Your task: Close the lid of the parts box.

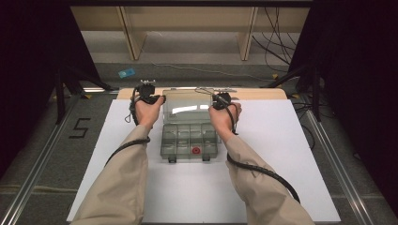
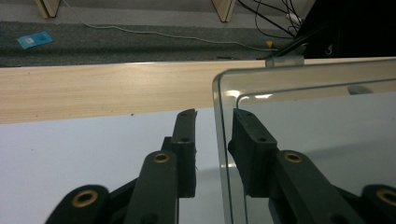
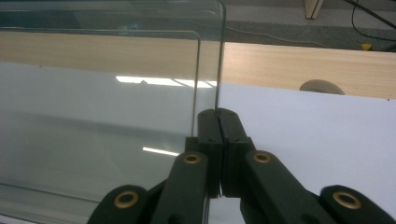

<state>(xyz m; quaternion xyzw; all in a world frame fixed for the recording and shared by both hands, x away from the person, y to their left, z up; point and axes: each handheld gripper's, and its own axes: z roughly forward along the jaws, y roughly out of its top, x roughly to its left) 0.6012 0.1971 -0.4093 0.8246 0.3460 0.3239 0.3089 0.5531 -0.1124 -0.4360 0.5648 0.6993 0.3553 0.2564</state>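
Your sleeves frame the compartment box [image 1: 189,140] mid-counter, its clear lid [image 1: 187,107] raised at the far side. Right tool [image 3: 218,112] pinches the lid's right edge — left tool [image 2: 212,116] straddles the left edge, released.

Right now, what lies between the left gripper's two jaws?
In the left gripper view, the clear lid's side edge stands between the left gripper's parted jaws; a gap shows beside it.

Even overhead light brightens the white table [image 1: 281,140], the surroundings fall dark, glare streaks the clear lid [image 1: 187,108], and both gripper views blur softly at near range
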